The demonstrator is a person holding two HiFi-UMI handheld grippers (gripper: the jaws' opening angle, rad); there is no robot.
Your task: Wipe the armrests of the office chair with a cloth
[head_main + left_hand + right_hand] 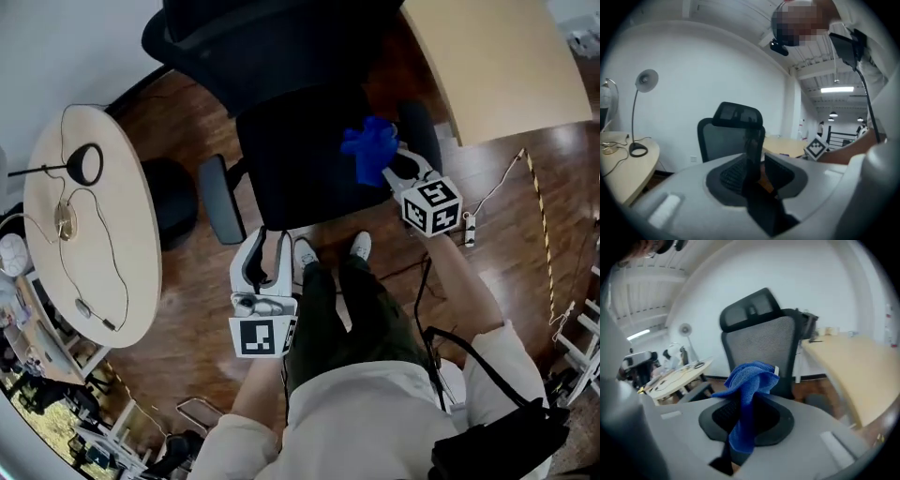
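1. the right gripper (389, 169) is clamped on the blue cloth (368, 150), which hangs bunched from its tip.
2. one armrest (419, 127) lies just beyond that tip, to its right. the wipe probably goes best with the cloth pressed flat and drawn along the pad.
3. the left gripper (267, 246) has its jaws slightly apart and empty. the other armrest (220, 199) is ahead to its left, so it could steady the chair (291, 159).

White left gripper (270, 246) and right gripper (397, 169), black-and-white marker cubes (262, 337), cream sleeves (506, 366), dark trousers (361, 319)
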